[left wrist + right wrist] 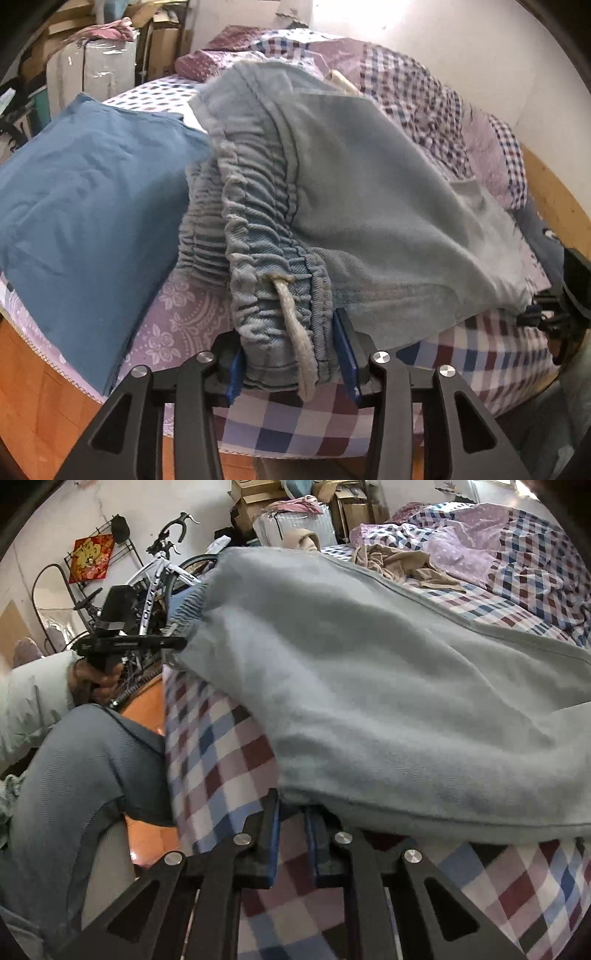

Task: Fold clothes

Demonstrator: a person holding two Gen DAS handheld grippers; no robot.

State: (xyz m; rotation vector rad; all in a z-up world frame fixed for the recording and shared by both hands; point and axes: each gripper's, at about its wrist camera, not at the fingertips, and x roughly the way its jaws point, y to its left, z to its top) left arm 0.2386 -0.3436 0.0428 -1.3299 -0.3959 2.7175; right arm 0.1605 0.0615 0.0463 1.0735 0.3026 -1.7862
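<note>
Pale denim trousers held over the checked bed

The left tongs [291, 363] clamp the trousers' [362, 206] elastic waistband [266, 236] beside its drawstring [295, 325]; the right tongs [291, 834] pinch the fabric's edge, nearly closed. A folded blue garment [85, 214] lies alongside on the bed [221, 760].

The trousers [369, 206] are a faded light blue denim, with a cream-white drawstring [295, 332] hanging from the gathered waistband. Beside them, toward the bed's left edge, lies a folded cloth [85, 221] of plain mid blue. The bed sheet [229, 775] is checked in dark red, blue, mauve and white, while a lilac panel [173, 321] near the front edge carries a white rose print. The crumpled quilt [517, 554] at the far side mixes the same checks with pale purple. Each tool, left [291, 365] and right [291, 849], is black with blue pads. The floor [147, 701] is orange-brown.
</note>
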